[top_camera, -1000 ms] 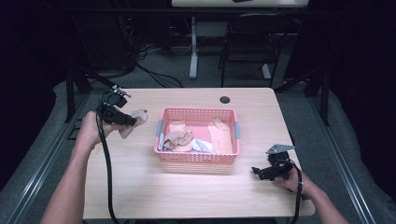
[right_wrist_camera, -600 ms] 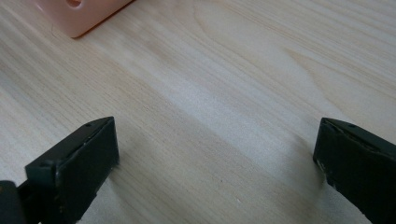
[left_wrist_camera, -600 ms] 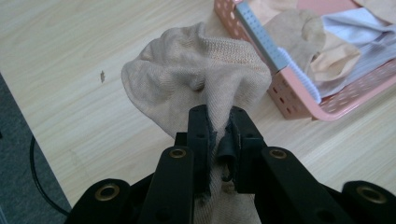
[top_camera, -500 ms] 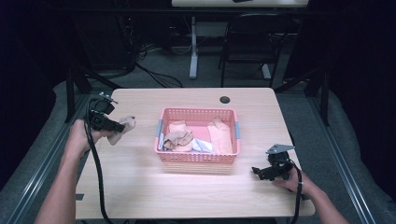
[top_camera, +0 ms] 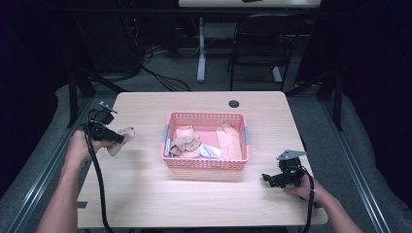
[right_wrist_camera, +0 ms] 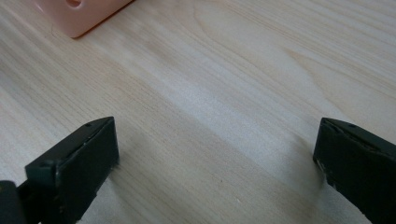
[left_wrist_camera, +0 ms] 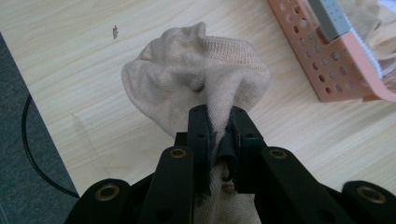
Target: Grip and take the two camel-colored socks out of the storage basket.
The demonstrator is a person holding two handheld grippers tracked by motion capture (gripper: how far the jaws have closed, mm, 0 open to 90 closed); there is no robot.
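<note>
Pale woodgrain table (top_camera: 145,194), left hand-held gripper (left_wrist_camera: 219,123) pinching knitted beige, perhaps sock-like cloth (left_wrist_camera: 196,74), right hand-held gripper (right_wrist_camera: 215,154) agape

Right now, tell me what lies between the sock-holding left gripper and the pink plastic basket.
Bare light wooden tabletop in the high view, between left gripper, beige sock and basket.

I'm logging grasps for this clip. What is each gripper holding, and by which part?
Left gripper: beige sock, pinched at a bunched fold. Right gripper: open, holding nothing.

You have two hand-held grippers, one pink basket (top_camera: 206,163), one beige sock (left_wrist_camera: 196,77) outside it, one table (top_camera: 160,194).
</note>
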